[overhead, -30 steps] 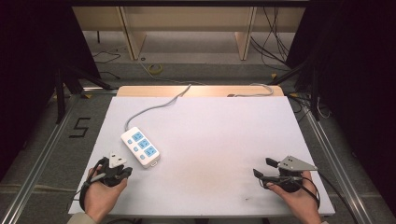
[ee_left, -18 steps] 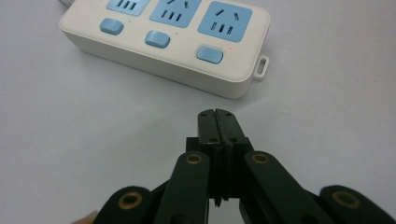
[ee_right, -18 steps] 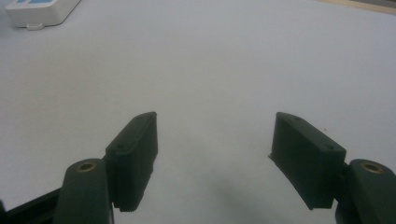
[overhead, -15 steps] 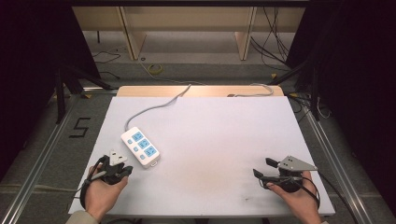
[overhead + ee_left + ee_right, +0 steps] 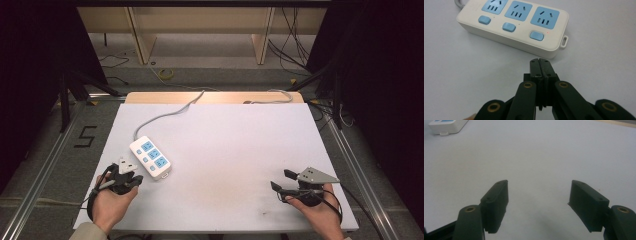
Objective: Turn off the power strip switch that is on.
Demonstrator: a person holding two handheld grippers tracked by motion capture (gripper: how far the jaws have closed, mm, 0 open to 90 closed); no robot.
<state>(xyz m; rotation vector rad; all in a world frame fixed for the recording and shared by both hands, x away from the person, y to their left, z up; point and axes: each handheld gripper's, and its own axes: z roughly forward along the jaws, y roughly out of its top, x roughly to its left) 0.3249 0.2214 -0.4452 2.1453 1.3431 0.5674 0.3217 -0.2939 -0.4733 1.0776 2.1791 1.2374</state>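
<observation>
A white power strip (image 5: pixel 150 157) with blue sockets and blue switches lies left of centre on the white table (image 5: pixel 225 145). Its grey cable (image 5: pixel 170 114) runs off the far edge. My left gripper (image 5: pixel 135 181) rests on the table just short of the strip's near end, held by a hand. In the left gripper view its jaws are pressed together with nothing between them (image 5: pixel 540 61), pointing at the power strip (image 5: pixel 516 27), where a small red light glows by the nearest switch. My right gripper (image 5: pixel 281 181) sits at the near right, open and empty (image 5: pixel 539 187), the power strip (image 5: pixel 446 126) far off.
Beyond the table's far edge stand wooden shelf legs (image 5: pixel 262 42), with loose cables (image 5: pixel 165 74) on the floor. Metal rails (image 5: pixel 45 165) run along both sides of the table. A "5" mark (image 5: pixel 86 136) is on the floor at the left.
</observation>
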